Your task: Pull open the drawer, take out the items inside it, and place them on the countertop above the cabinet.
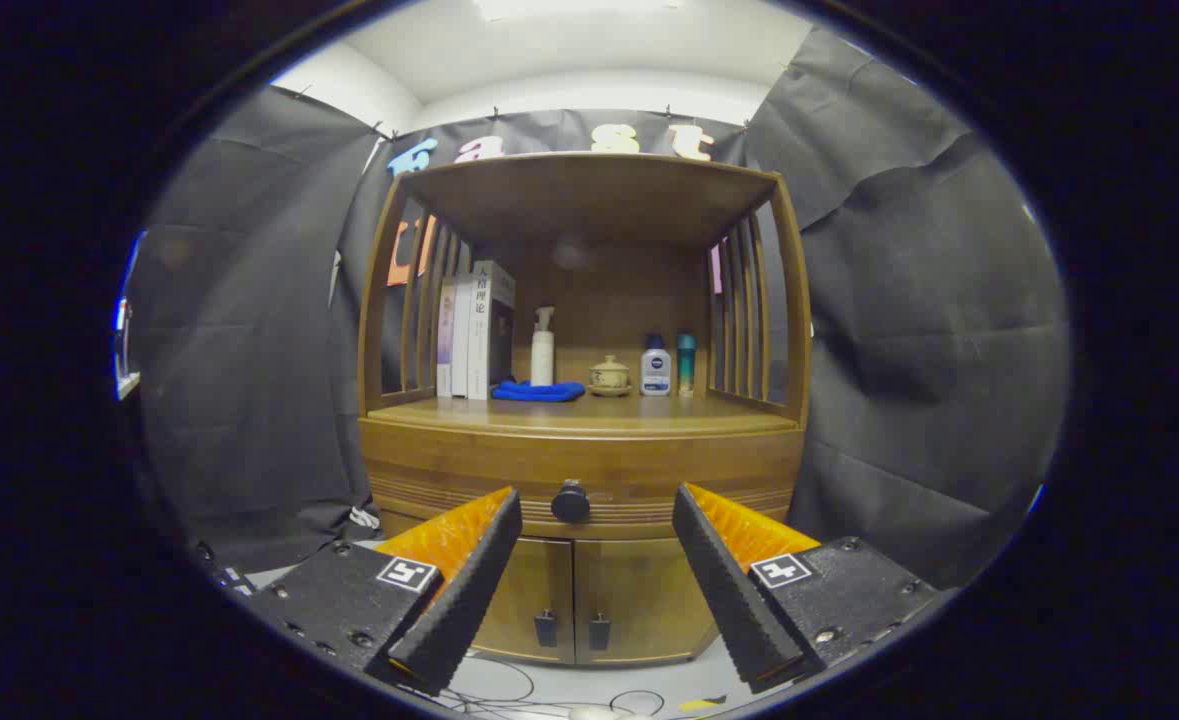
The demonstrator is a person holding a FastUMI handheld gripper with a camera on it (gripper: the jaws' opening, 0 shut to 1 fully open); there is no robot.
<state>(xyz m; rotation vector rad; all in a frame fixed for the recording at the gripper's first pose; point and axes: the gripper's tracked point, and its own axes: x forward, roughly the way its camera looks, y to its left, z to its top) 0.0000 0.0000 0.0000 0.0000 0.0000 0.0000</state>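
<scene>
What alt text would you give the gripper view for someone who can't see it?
An open gripper faces a wooden cabinet, its fingers either side of the closed drawer's dark knob, apart from it. The countertop above holds books, a spray bottle, a blue cloth, a small pot and two bottles.

Tool fingers spread, clear path ahead to drawer knob.

Dark characters are printed down the spine of a white book, too small to be read surely. A square black-and-white marker is seen beside each finger of the gripper, fingers spread wide apart.
</scene>
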